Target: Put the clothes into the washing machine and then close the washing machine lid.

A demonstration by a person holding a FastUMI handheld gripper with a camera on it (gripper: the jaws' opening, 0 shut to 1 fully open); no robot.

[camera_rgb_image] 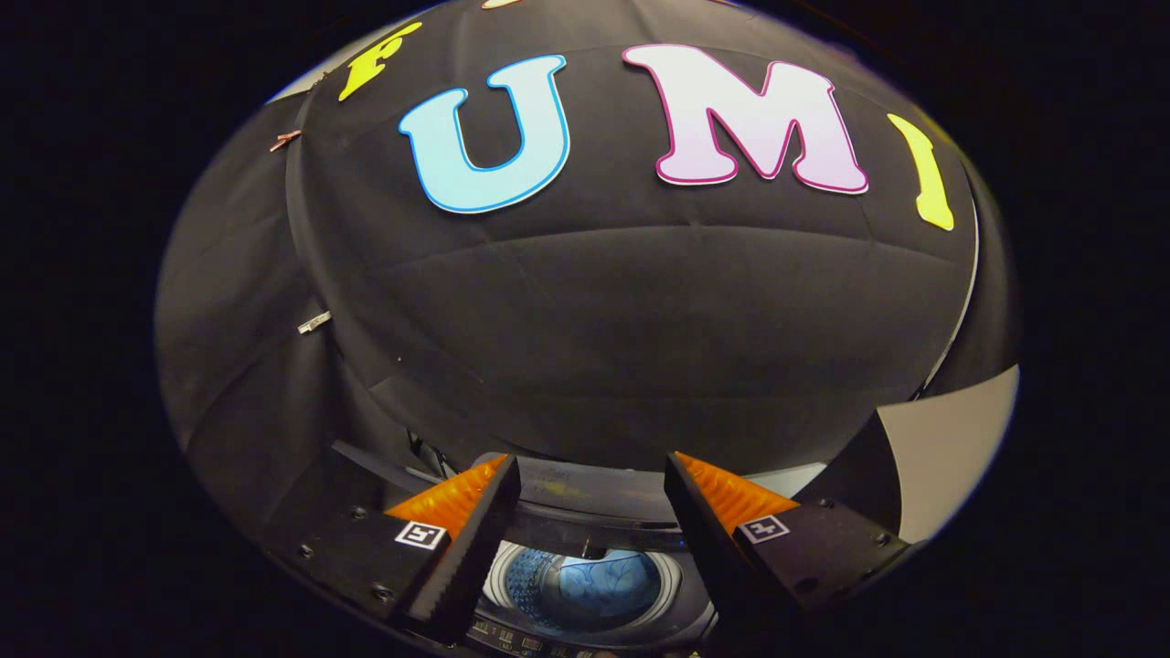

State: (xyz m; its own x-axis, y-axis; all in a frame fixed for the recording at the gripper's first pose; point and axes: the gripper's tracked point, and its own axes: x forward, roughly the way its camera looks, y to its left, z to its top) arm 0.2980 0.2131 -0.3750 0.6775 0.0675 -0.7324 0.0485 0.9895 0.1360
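Note:
My gripper (592, 461) is open, with nothing between its fingers. It is held high above a top-loading washing machine (501, 568), and it looks over the machine at the booth's black cloth wall. The machine's round drum opening (585, 585) shows low between the two fingers. Blue cloth (603, 587) lies inside the drum. A dark curved band (585, 525) crosses behind the opening; it looks like the raised lid, though I cannot tell for sure. A strip of control buttons (512, 635) runs along the machine's near edge.
The black cloth wall (640, 320) stands close behind the machine. A pale panel (955, 448) shows beyond the right finger. Small clips (313, 322) pin the cloth on the left side.

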